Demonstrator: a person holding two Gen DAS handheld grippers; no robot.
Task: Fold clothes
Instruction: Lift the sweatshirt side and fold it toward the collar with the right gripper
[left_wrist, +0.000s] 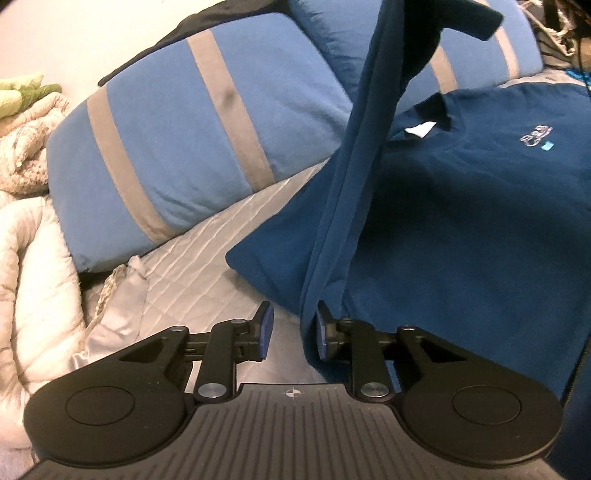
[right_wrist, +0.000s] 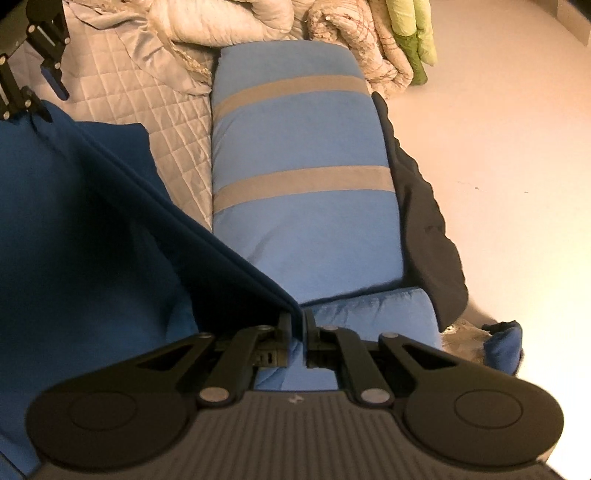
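On the quilted bed (left_wrist: 207, 258), the right tongs (right_wrist: 295, 332) are pinching the navy polo shirt (left_wrist: 461, 206) edge; the left tongs (left_wrist: 293, 328) are standing open beside it, gripping nothing. Next, probably laying this side fold flat.

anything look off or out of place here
The left claw is open, so the shirt's raised edge only drapes against one finger, while the right claw pinches the other end. Also, a dark smudge marks the pillow's grey stripe.
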